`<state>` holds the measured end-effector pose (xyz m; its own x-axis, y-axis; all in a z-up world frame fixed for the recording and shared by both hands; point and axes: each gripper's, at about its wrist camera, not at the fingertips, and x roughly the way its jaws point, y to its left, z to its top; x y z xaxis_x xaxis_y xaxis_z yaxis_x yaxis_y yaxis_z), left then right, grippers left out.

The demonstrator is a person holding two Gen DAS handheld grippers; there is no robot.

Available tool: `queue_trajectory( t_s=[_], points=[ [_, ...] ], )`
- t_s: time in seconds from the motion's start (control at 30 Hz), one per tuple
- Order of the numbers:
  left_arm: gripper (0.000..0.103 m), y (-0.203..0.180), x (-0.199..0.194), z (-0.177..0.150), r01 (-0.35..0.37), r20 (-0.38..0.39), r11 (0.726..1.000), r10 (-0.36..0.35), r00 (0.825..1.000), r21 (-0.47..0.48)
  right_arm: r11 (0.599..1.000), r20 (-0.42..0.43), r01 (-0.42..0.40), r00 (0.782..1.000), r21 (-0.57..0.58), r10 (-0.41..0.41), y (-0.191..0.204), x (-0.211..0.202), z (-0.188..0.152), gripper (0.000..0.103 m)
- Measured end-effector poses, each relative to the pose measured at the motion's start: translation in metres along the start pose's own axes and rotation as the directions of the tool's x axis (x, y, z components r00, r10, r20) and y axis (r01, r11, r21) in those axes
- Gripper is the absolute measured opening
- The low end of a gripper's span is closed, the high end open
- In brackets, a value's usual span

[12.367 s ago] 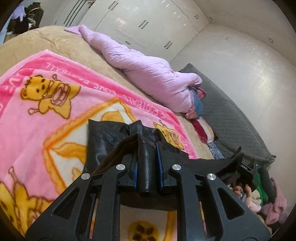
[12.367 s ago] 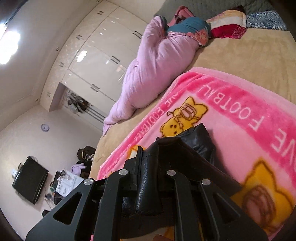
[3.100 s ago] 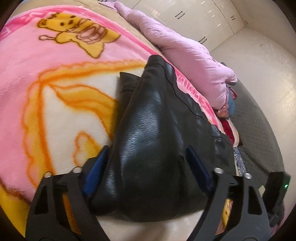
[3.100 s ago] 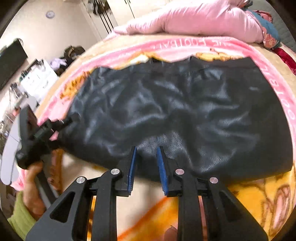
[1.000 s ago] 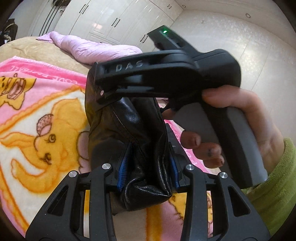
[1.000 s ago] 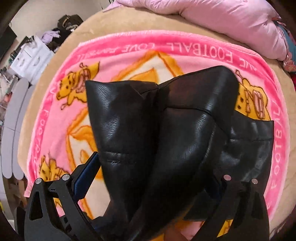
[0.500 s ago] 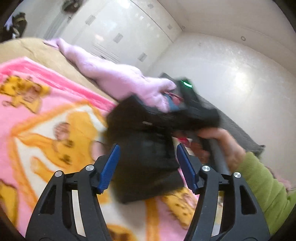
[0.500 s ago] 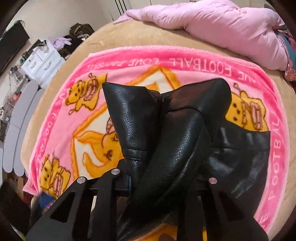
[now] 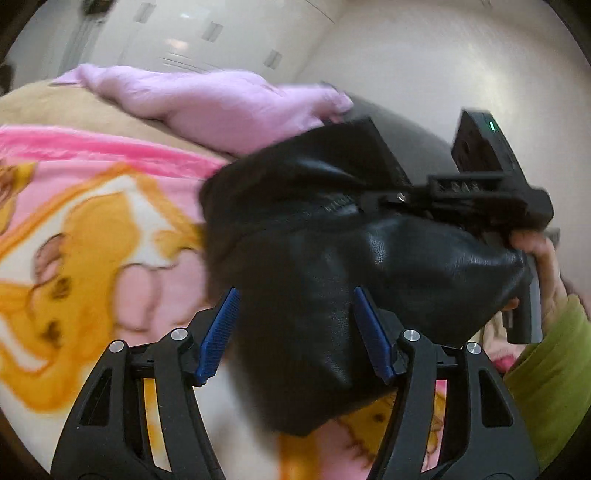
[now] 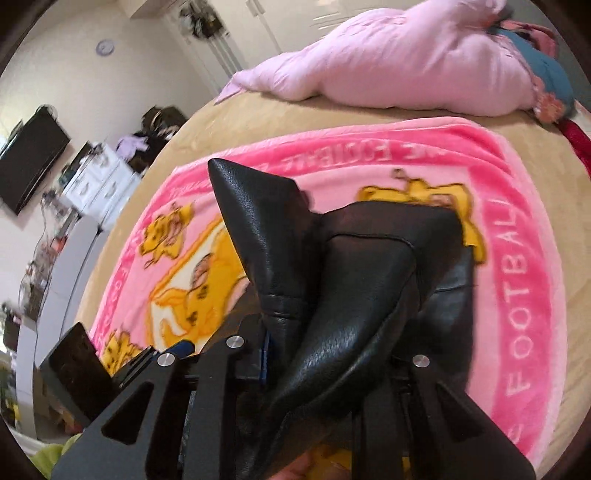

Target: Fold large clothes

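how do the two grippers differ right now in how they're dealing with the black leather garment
The left gripper has its blue pads spread wide, with the black leather garment between them but not pinched; the right gripper is clamped on a bunched fold of it. The left one points from below at the hanging bundle; the right one carries it above the pink blanket. Both are black two-finger tools with blue pads.

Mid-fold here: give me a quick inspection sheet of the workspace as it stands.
Surface: pink cartoon blanket over a tan bed.
Job's things: black leather garment, bunched and lifted.
Clutter: pink quilt at the bed's far side.
Grippers: left gripper open, garment between its fingers; right gripper shut on the garment.
Cables: nothing seen.
Surroundings: white wardrobe, wall television, white drawers.
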<state>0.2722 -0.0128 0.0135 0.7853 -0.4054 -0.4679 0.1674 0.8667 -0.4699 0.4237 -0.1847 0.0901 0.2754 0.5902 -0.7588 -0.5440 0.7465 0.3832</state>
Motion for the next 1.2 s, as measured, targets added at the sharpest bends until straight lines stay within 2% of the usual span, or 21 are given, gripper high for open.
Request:
queue_trajectory(
  t_s=[0.1,0.2,0.27,0.3,0.33,0.37,0.4,0.43,0.47,0.53,0.63,0.67,0.7,0.73,0.77,0.83,0.87,0.9,1.0,1.1,1.2],
  points=[
    [0.057,-0.011,0.029,-0.002,0.027,-0.081,0.999,-0.028,0.996,-0.018,0.997,0.001,-0.007,1.0,0.08,0.007,-0.042,0.0,-0.008,0.02],
    [0.057,-0.021,0.047,-0.007,0.002,-0.129,1.0,0.001,0.992,0.019,0.99,-0.025,-0.004,1.0,0.144,0.008,-0.077,0.013,-0.024,0.03],
    [0.058,-0.022,0.056,-0.011,-0.009,-0.155,0.999,0.015,0.988,0.04,0.979,-0.053,-0.018,0.998,0.203,0.029,-0.097,0.023,-0.036,0.043],
    [0.058,-0.025,0.059,-0.014,-0.017,-0.163,0.998,0.026,0.986,0.057,0.972,-0.06,-0.039,0.997,0.232,0.054,-0.106,0.027,-0.042,0.044],
    [0.059,-0.028,0.061,-0.016,-0.022,-0.167,0.997,0.035,0.985,0.076,0.968,-0.059,-0.049,0.996,0.246,0.065,-0.11,0.028,-0.045,0.049],
    [0.059,-0.03,0.063,-0.018,-0.028,-0.169,0.995,0.044,0.985,0.094,0.964,-0.064,-0.055,0.995,0.261,0.074,-0.113,0.03,-0.048,0.058],
    [0.059,-0.032,0.064,-0.02,-0.032,-0.171,0.993,0.051,0.984,0.11,0.958,-0.071,-0.061,0.994,0.28,0.084,-0.117,0.031,-0.049,0.061],
    [0.059,-0.034,0.064,-0.021,-0.037,-0.171,0.992,0.058,0.984,0.124,0.954,-0.07,-0.054,0.994,0.296,0.078,-0.119,0.032,-0.048,0.066],
    [0.059,-0.037,0.065,-0.024,-0.05,-0.171,0.989,0.074,0.982,0.142,0.955,-0.069,-0.027,0.996,0.296,0.05,-0.119,0.032,-0.047,0.078],
    [0.059,-0.039,0.067,-0.025,-0.066,-0.175,0.984,0.095,0.98,0.163,0.953,-0.052,0.023,0.999,0.302,-0.008,-0.119,0.026,-0.04,0.088],
    [0.06,-0.045,0.068,-0.03,-0.08,-0.173,0.977,0.115,0.978,0.196,0.939,-0.018,0.015,1.0,0.343,-0.009,-0.124,0.022,-0.032,0.087],
    [0.06,-0.046,0.068,-0.031,-0.091,-0.166,0.975,0.126,0.978,0.204,0.939,-0.029,0.039,0.999,0.34,-0.03,-0.122,0.025,-0.03,0.079],
    [0.06,-0.048,0.069,-0.032,-0.1,-0.165,0.972,0.136,0.977,0.211,0.944,-0.035,0.061,0.998,0.324,-0.052,-0.12,0.026,-0.029,0.066],
    [0.06,-0.051,0.069,-0.033,-0.112,-0.162,0.967,0.151,0.975,0.227,0.952,-0.013,0.056,0.998,0.301,-0.054,-0.115,0.025,-0.027,0.041],
    [0.06,-0.054,0.07,-0.033,-0.123,-0.158,0.963,0.165,0.974,0.241,0.957,0.014,0.028,0.999,0.289,-0.034,-0.112,0.023,-0.025,0.031],
    [0.06,-0.056,0.07,-0.032,-0.142,-0.15,0.952,0.188,0.971,0.272,0.959,0.113,-0.082,0.992,0.271,0.053,-0.106,0.012,-0.022,0.025],
    [0.06,-0.057,0.07,-0.033,-0.136,-0.15,0.953,0.181,0.972,0.273,0.952,0.159,-0.136,0.983,0.274,0.094,-0.108,0.008,-0.022,0.025],
    [0.06,-0.057,0.072,-0.032,-0.132,-0.152,0.952,0.179,0.972,0.276,0.948,0.191,-0.153,0.976,0.279,0.101,-0.113,0.008,-0.022,0.025],
    [0.062,-0.06,0.084,-0.038,-0.146,-0.164,0.931,0.21,0.964,0.334,0.942,0.138,-0.078,0.99,0.325,0.034,-0.132,0.032,-0.024,0.025],
    [0.062,-0.06,0.088,-0.042,-0.123,-0.161,0.93,0.189,0.969,0.346,0.898,0.112,-0.078,0.993,0.433,0.032,-0.167,0.056,-0.045,0.038],
    [0.062,-0.059,0.087,-0.04,-0.107,-0.161,0.939,0.167,0.973,0.326,0.874,0.126,-0.11,0.99,0.472,0.057,-0.181,0.059,-0.057,0.046]
  ],
)
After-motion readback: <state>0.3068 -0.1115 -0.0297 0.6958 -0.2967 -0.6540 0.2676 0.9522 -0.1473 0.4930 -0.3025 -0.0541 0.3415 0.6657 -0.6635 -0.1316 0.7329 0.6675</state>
